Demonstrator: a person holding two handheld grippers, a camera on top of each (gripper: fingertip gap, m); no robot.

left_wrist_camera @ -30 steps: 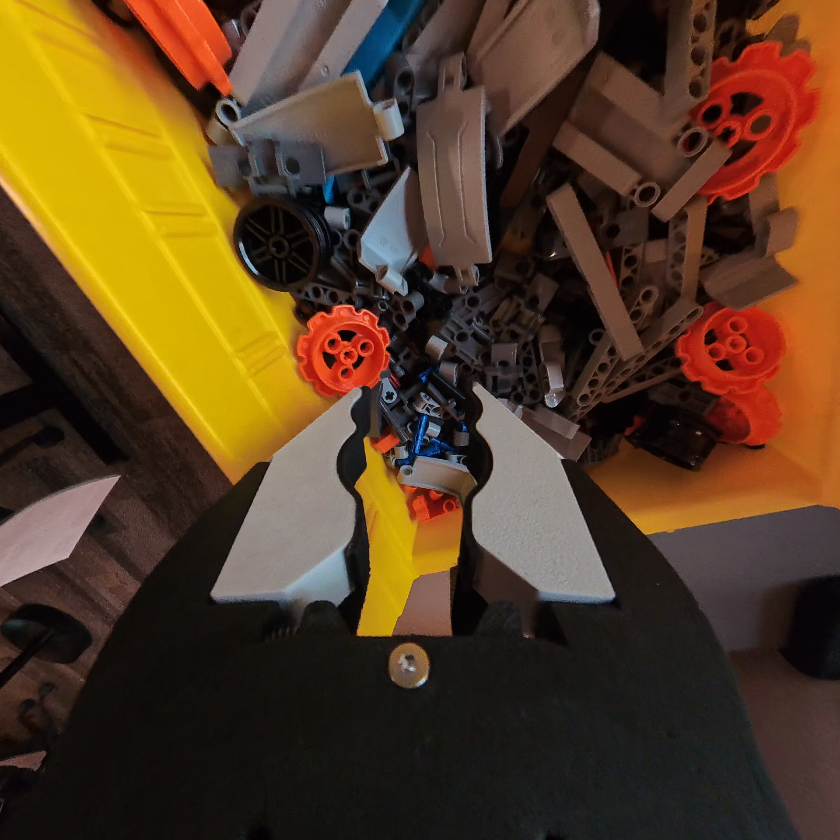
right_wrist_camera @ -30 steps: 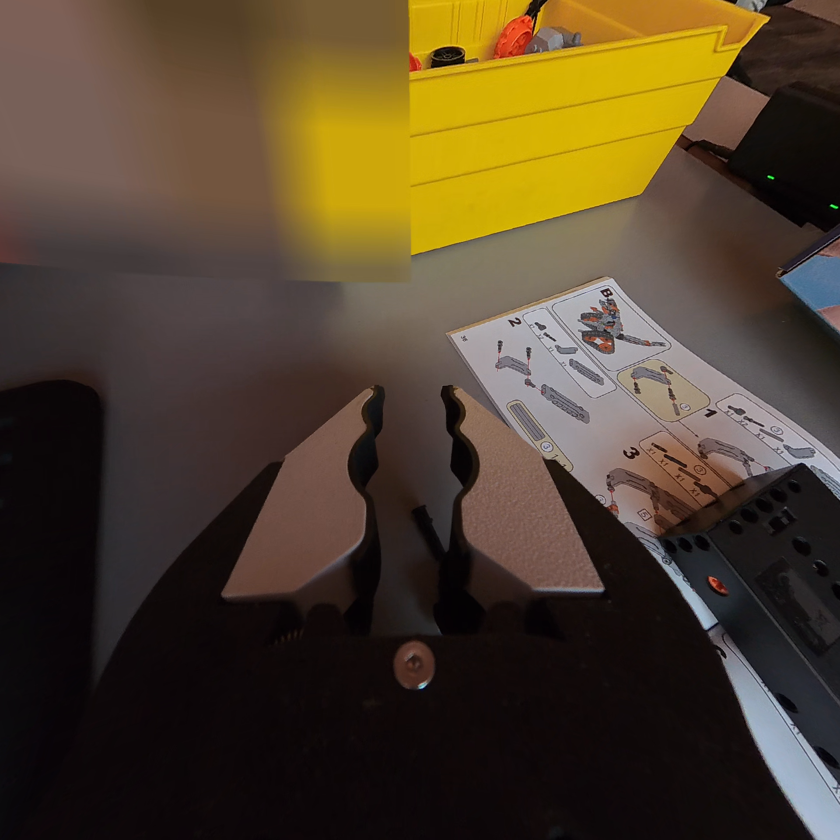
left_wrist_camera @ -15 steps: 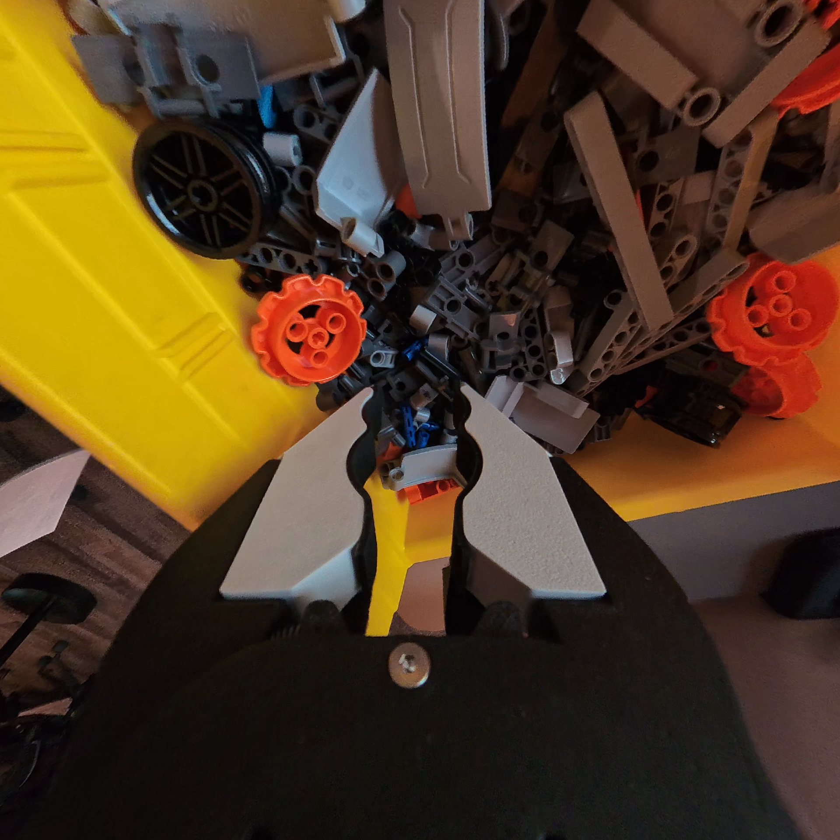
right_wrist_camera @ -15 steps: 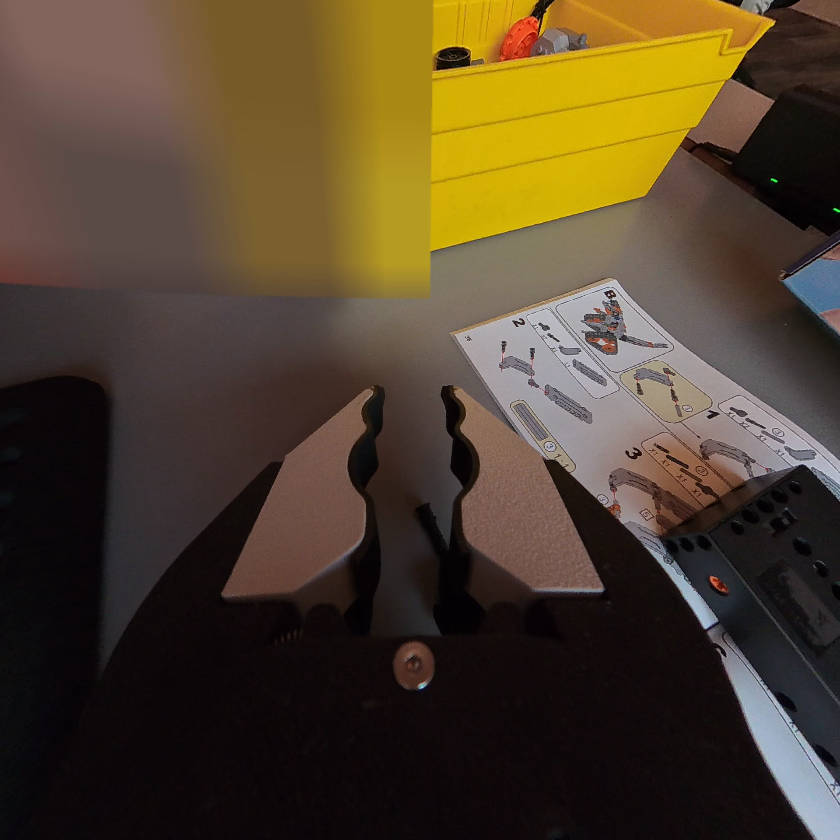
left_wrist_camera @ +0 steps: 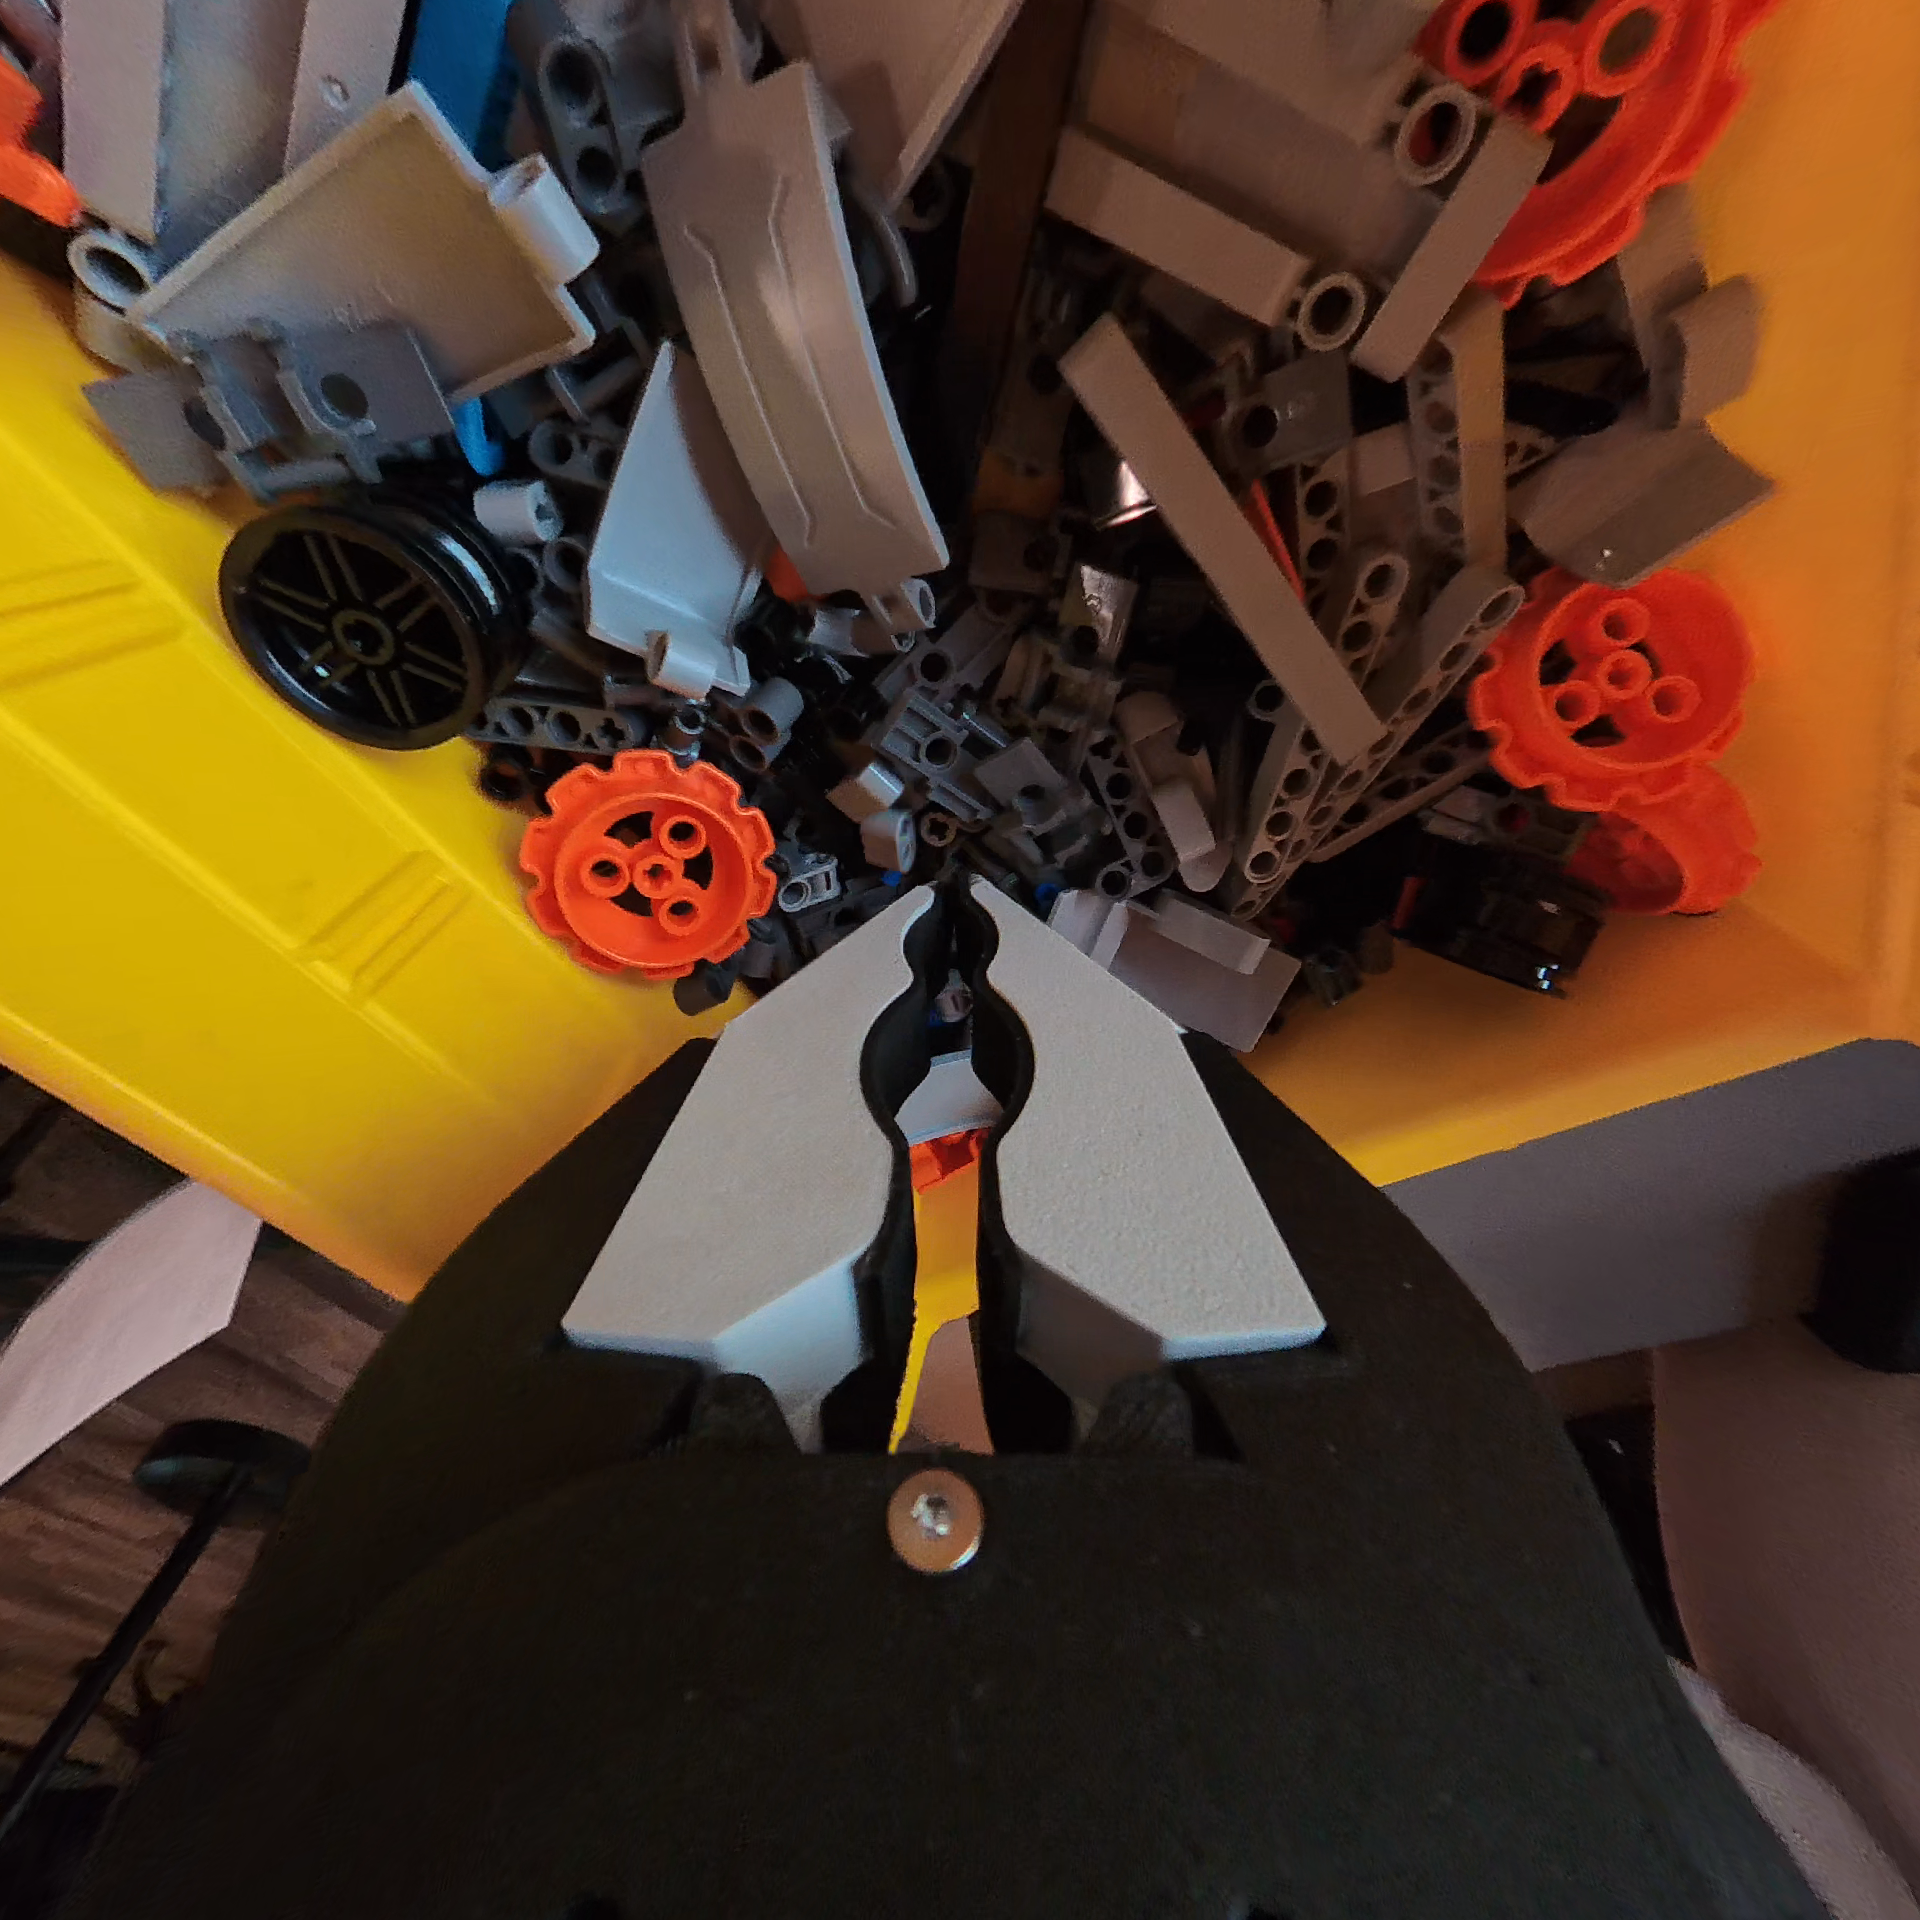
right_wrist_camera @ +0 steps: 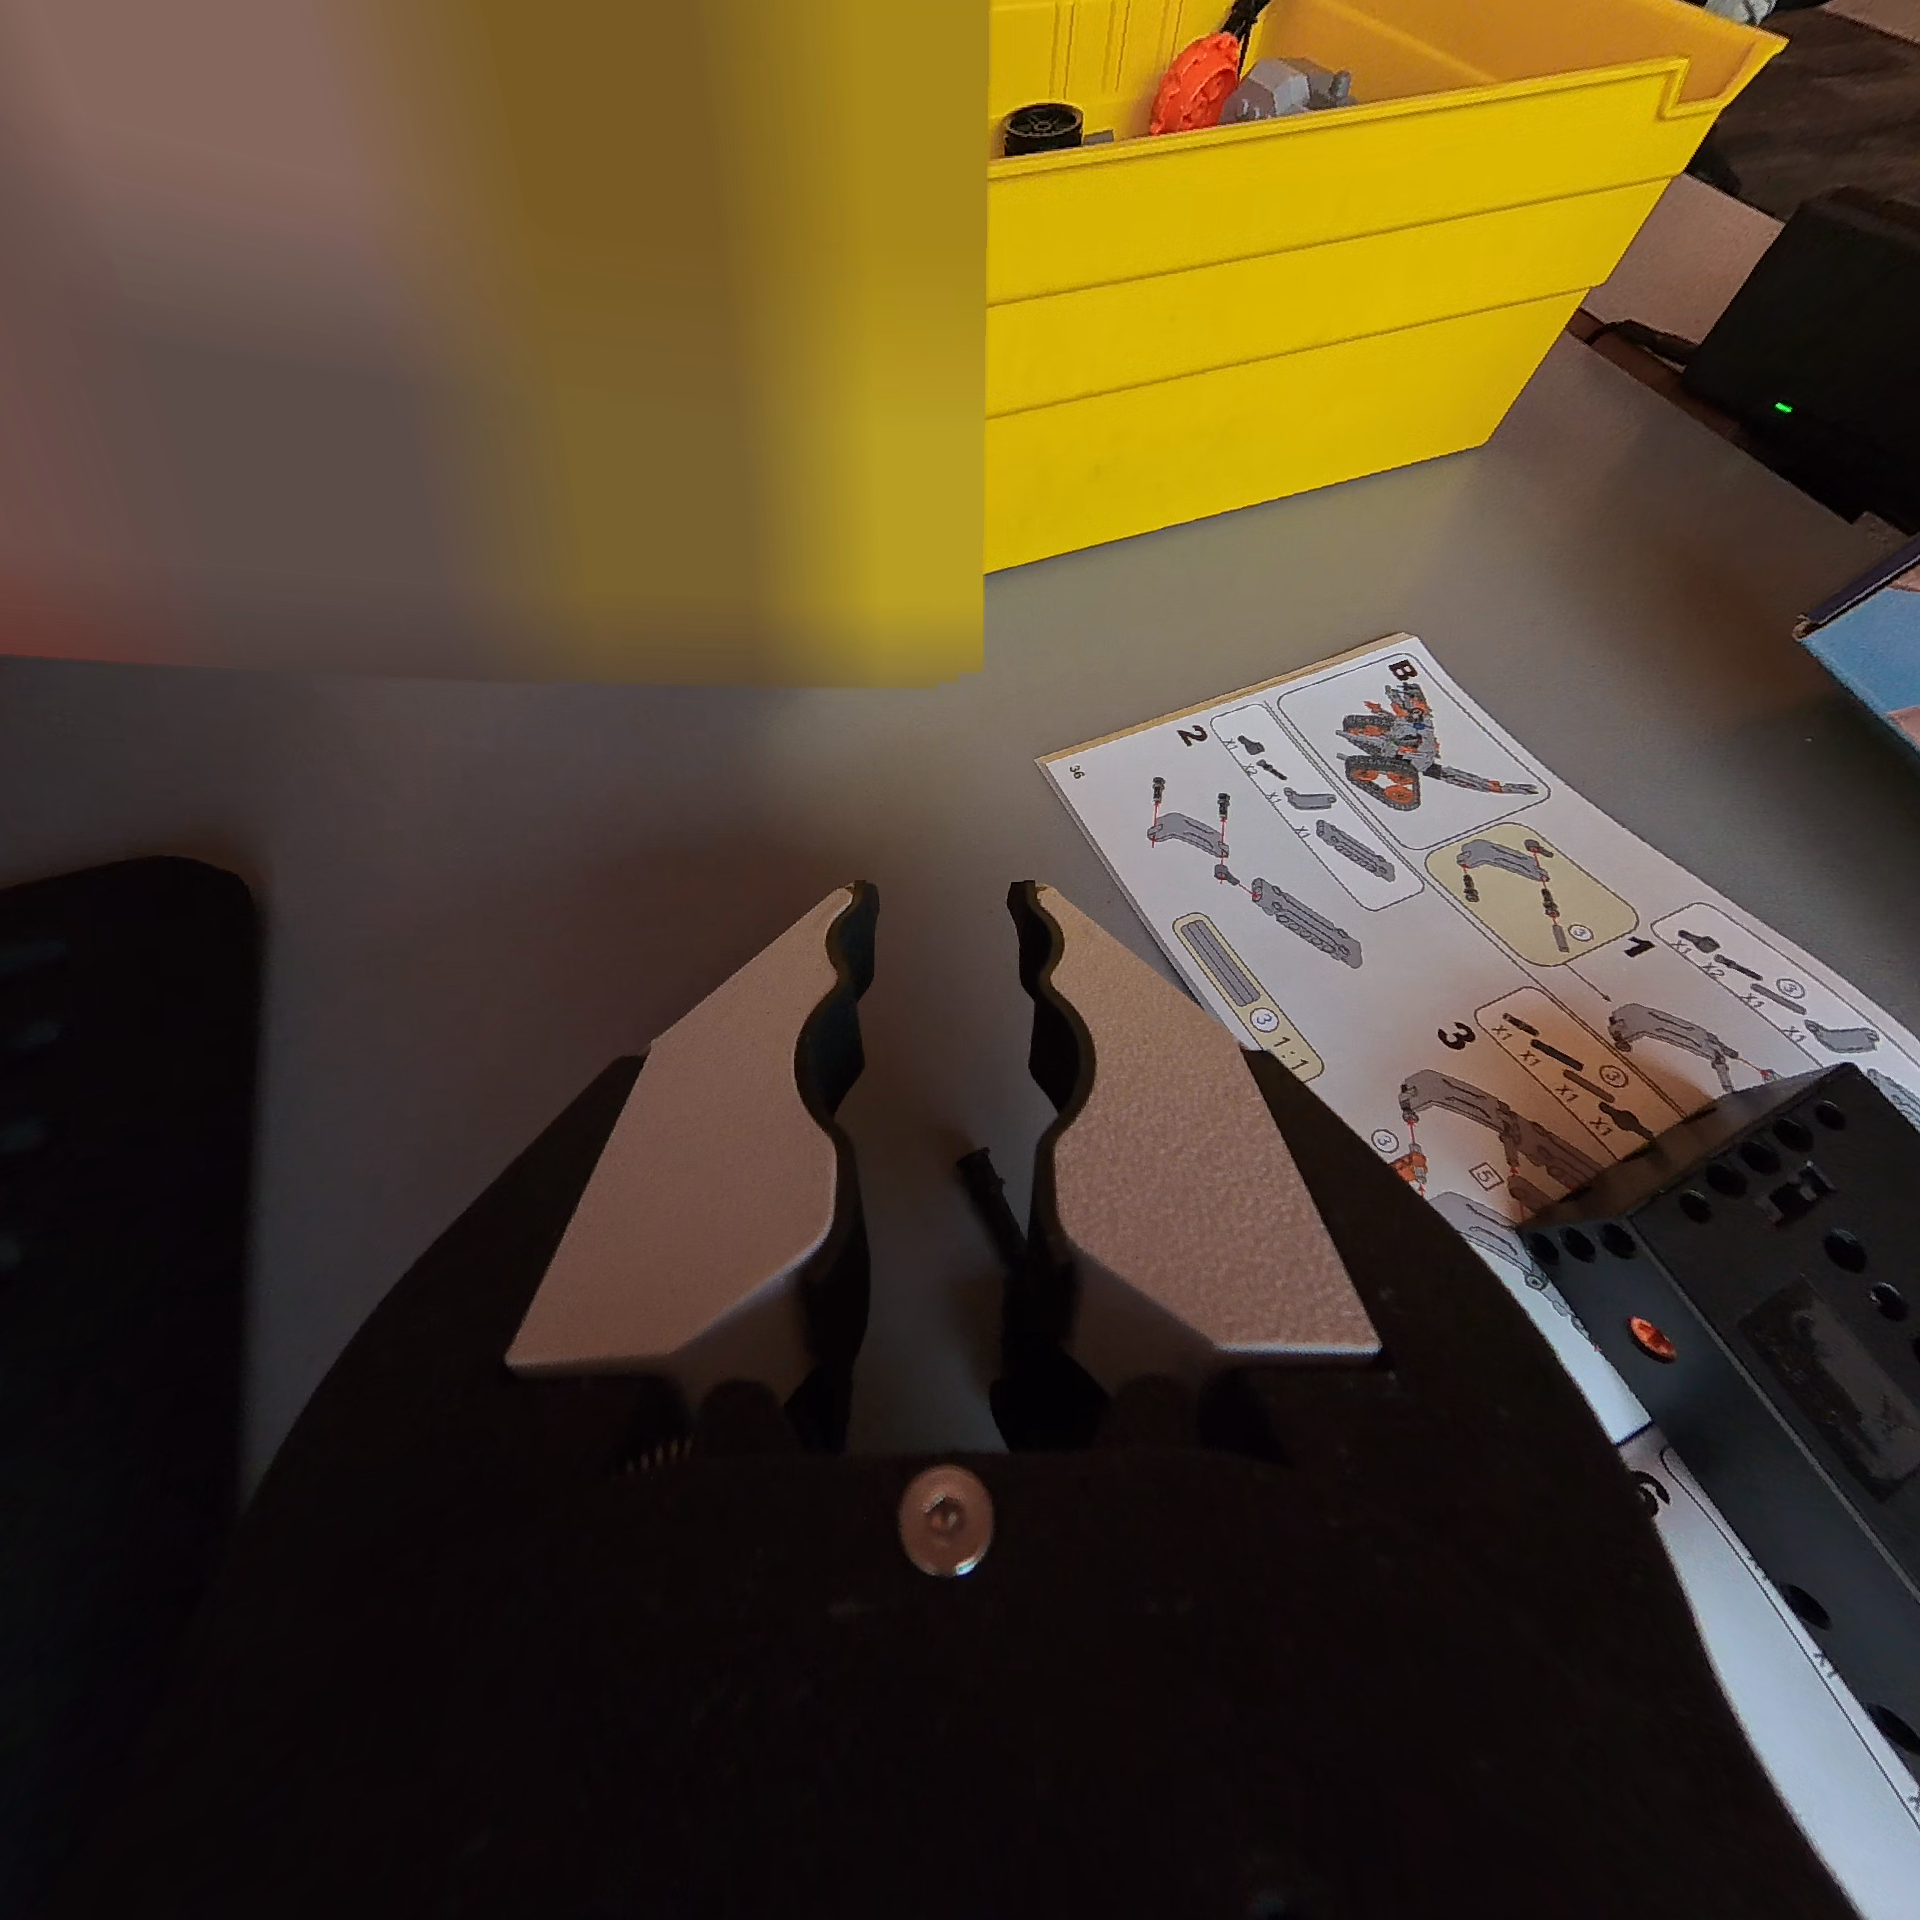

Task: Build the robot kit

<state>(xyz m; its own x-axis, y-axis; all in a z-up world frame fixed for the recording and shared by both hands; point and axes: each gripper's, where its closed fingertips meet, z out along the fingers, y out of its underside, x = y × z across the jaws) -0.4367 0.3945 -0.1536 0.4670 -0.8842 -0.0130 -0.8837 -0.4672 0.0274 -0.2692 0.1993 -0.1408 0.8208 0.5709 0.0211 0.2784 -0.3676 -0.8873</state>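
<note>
Here, the left gripper (left_wrist_camera: pixel 951 896) reaches down into a yellow bin (left_wrist_camera: pixel 260 883) heaped with grey, black and orange building pieces. Its fingers are drawn together until the tips meet among the smallest parts at the near edge of the pile. Whether a piece is pinched there cannot be made out. An orange toothed wheel (left_wrist_camera: pixel 649 862) lies just left of the tips, a black spoked wheel (left_wrist_camera: pixel 364 623) farther left, and a long grey curved panel (left_wrist_camera: pixel 790 343) beyond. A light grey piece (left_wrist_camera: pixel 940 1096) shows through the gap lower down between the fingers. The parts look loose and tangled, so a hold at the very tips would seem easily lost or crowded by neighbours. The right gripper (right_wrist_camera: pixel 943 894) hovers over a grey table (right_wrist_camera: pixel 623 810) with its fingers spread. A small black pin (right_wrist_camera: pixel 987 1195) lies between them, close against the right finger. An illustrated instruction sheet (right_wrist_camera: pixel 1403 883) lies to the right, partly under a black perforated block (right_wrist_camera: pixel 1766 1299). The bin stands at the far side.
</note>
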